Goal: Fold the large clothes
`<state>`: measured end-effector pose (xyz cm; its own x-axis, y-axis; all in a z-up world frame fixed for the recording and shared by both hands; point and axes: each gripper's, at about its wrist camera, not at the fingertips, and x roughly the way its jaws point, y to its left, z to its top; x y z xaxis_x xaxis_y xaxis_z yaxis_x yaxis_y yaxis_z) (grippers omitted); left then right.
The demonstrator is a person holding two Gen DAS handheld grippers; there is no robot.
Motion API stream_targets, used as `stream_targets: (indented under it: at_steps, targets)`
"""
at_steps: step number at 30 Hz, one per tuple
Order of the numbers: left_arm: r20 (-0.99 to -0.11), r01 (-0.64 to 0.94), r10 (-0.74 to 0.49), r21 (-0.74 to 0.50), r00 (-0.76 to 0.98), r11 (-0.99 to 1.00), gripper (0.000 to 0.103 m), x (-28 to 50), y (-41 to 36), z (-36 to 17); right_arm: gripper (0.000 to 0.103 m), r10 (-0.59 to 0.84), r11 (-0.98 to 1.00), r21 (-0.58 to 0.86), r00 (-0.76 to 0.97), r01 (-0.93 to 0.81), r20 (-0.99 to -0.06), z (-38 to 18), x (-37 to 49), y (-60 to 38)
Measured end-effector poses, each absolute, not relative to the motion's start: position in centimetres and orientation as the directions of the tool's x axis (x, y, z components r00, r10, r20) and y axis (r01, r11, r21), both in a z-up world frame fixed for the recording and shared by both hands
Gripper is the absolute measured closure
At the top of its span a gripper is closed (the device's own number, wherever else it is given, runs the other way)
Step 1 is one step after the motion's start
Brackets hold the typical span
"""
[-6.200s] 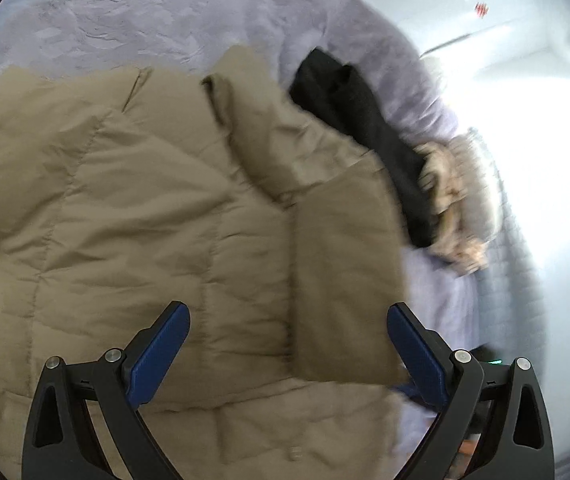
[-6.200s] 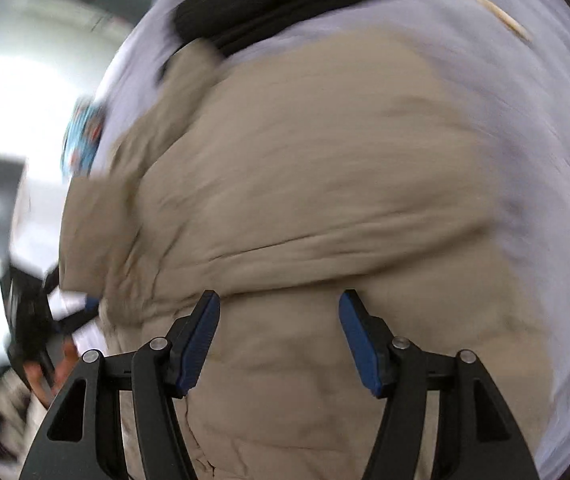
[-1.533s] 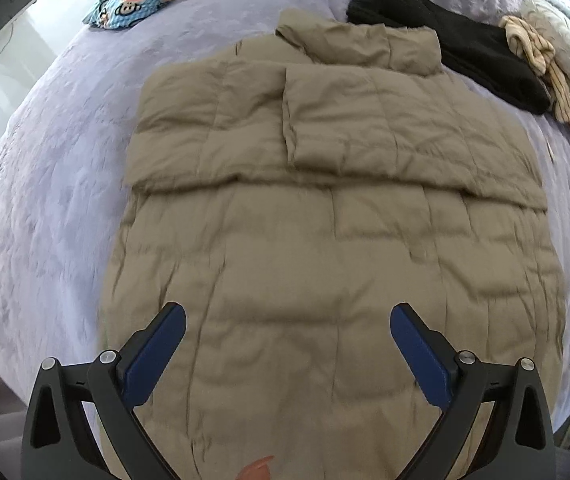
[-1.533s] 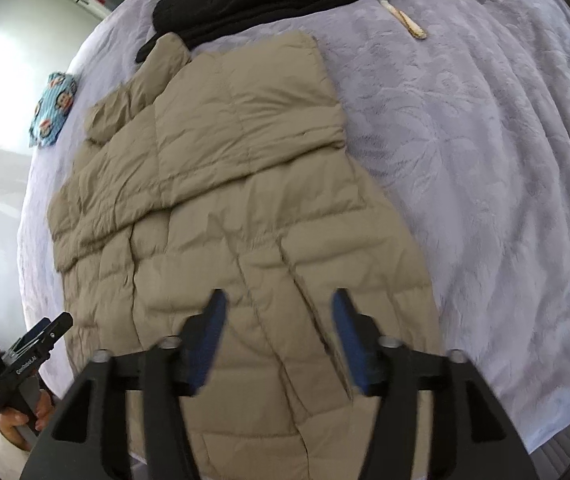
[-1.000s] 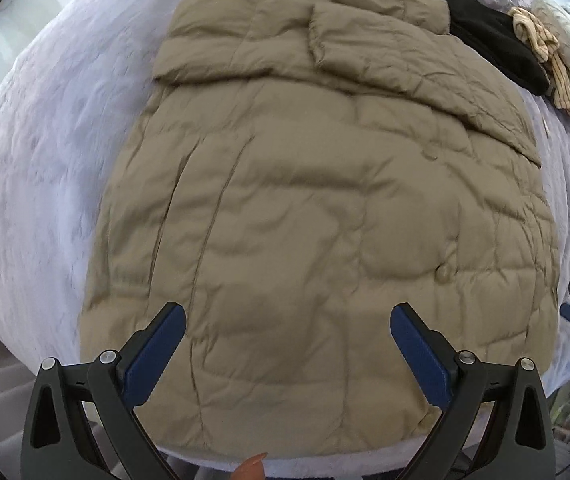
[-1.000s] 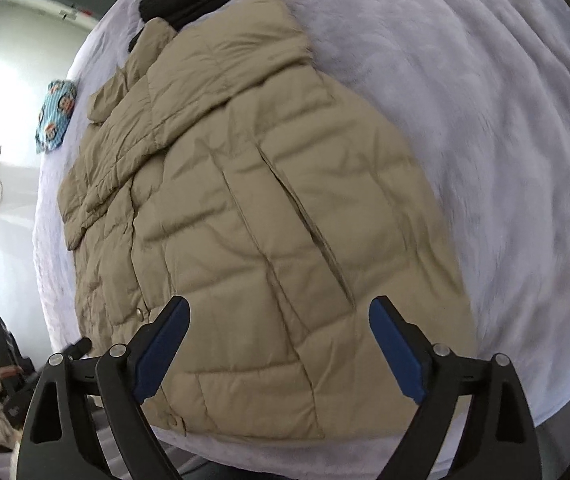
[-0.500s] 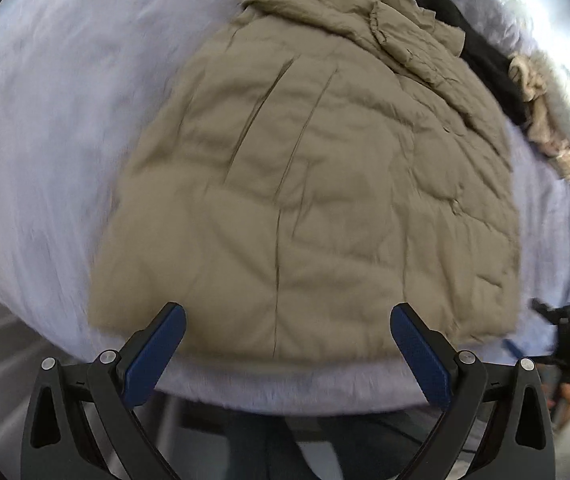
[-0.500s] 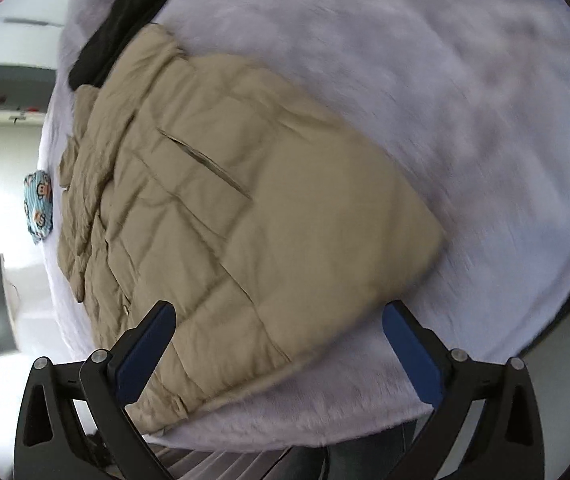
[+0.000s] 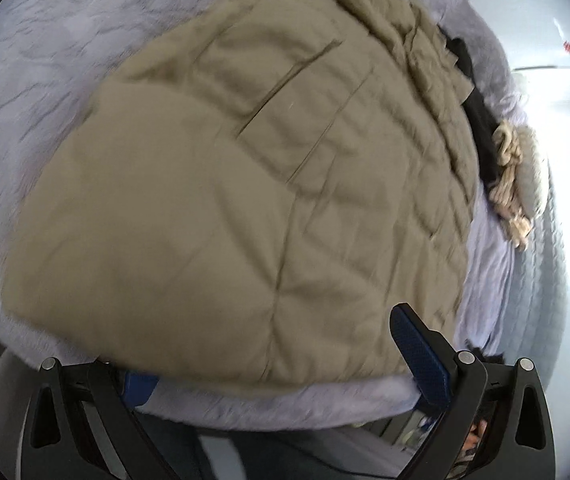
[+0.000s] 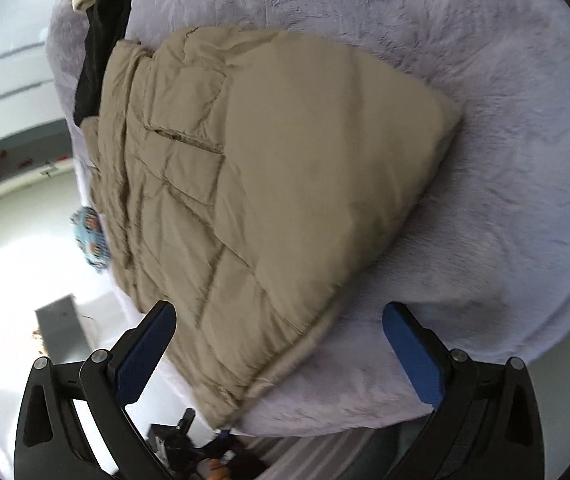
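A tan quilted puffer jacket [image 9: 245, 184] lies flat on the lavender fuzzy bedspread [image 9: 25, 80], its hem toward me at the bed's near edge. My left gripper [image 9: 281, 368] is open wide at the hem's left corner. Its left pad [image 9: 137, 386] is partly hidden behind the hem, and its right pad sits just over the fabric. In the right wrist view the jacket [image 10: 269, 168] runs away to the upper left. My right gripper [image 10: 279, 354] is open wide, and the hem's right corner lies between its fingers, untouched.
A black garment [image 9: 481, 120] and beige knitwear [image 9: 509, 168] lie beyond the jacket's collar, beside a grey quilted cover [image 9: 541, 240]. A blue printed item [image 10: 91, 240] sits at the bed's far side. The bed's front edge [image 10: 365, 420] drops off just below both grippers.
Both grippers have come down and in toward the jacket's near hem, rolling as they went. The right jaws spread wider. The hem now lies between each pair of fingers.
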<state>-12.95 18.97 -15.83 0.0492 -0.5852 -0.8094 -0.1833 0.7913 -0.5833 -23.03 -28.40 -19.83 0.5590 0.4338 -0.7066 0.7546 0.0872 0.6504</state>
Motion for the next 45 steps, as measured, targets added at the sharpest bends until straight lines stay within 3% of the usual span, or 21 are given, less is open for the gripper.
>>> stream_targets:
  at_steps: [3,4,5,7,8,10,11,12,14,29,36,41,45]
  targets:
    - [-0.807,-0.191,-0.589,-0.585,0.041,0.788,0.048,-12.0,18.9,-16.1,0.001,0.428,0.033,0.666,0.592,0.745,-0.683,-20.4,-23.1,-28.9]
    - [-0.807,-0.192,-0.590,-0.584,0.028,0.789,0.073,-11.7,19.0,-16.3,0.002,0.424,0.009,0.669,0.604,0.743,-0.675,-20.6,-23.1,-29.0]
    - [-0.805,-0.192,-0.593,-0.586,0.023,0.787,0.084,-11.5,18.9,-16.4,0.008,0.420,-0.019,0.675,0.619,0.738,-0.664,-20.8,-23.3,-29.1]
    - [-0.802,-0.179,-0.596,-0.592,0.038,0.786,0.084,-11.3,19.1,-16.0,0.029,0.417,-0.050,0.674,0.629,0.737,-0.657,-21.1,-23.4,-29.2]
    - [-0.804,-0.164,-0.593,-0.592,0.045,0.789,0.089,-11.3,19.0,-15.7,0.039,0.421,-0.058,0.667,0.624,0.743,-0.659,-21.4,-23.7,-29.4]
    - [-0.807,-0.141,-0.587,-0.589,0.055,0.796,0.089,-11.2,18.6,-15.2,0.044,0.429,-0.073,0.659,0.620,0.749,-0.657,-21.8,-24.0,-29.5]
    - [-0.809,-0.133,-0.585,-0.587,0.060,0.798,0.089,-11.2,18.5,-14.9,0.054,0.429,-0.074,0.659,0.620,0.748,-0.656,-22.0,-24.1,-29.5]
    - [-0.809,-0.123,-0.583,-0.587,0.068,0.800,0.089,-11.2,18.3,-14.5,0.075,0.427,-0.067,0.655,0.615,0.753,-0.663,-22.0,-24.2,-29.6]
    - [-0.808,-0.103,-0.584,-0.589,0.081,0.801,0.091,-11.3,18.5,-13.8,0.094,0.416,-0.058,0.656,0.616,0.752,-0.669,-21.7,-24.4,-29.7]
    - [-0.748,0.093,-0.599,-0.601,0.284,0.794,0.091,-4.2,15.8,-1.1,0.097,0.432,0.221,0.784,0.662,0.580,-0.612,-10.5,-15.9,-33.0]
    - [-0.731,0.166,-0.558,-0.540,0.392,0.825,0.092,3.8,11.3,5.0,0.097,0.465,0.387,0.805,0.659,0.450,-0.592,-3.4,-5.0,-36.7]
    - [-0.766,0.157,-0.487,-0.467,0.419,0.870,0.091,10.2,8.7,5.2,0.097,0.475,0.520,0.761,0.610,0.388,-0.634,-0.9,3.8,-38.6]
    - [-0.811,0.129,-0.428,-0.412,0.400,0.902,0.091,15.8,7.4,2.4,0.097,0.454,0.584,0.713,0.572,0.387,-0.683,-1.9,9.9,-39.3]
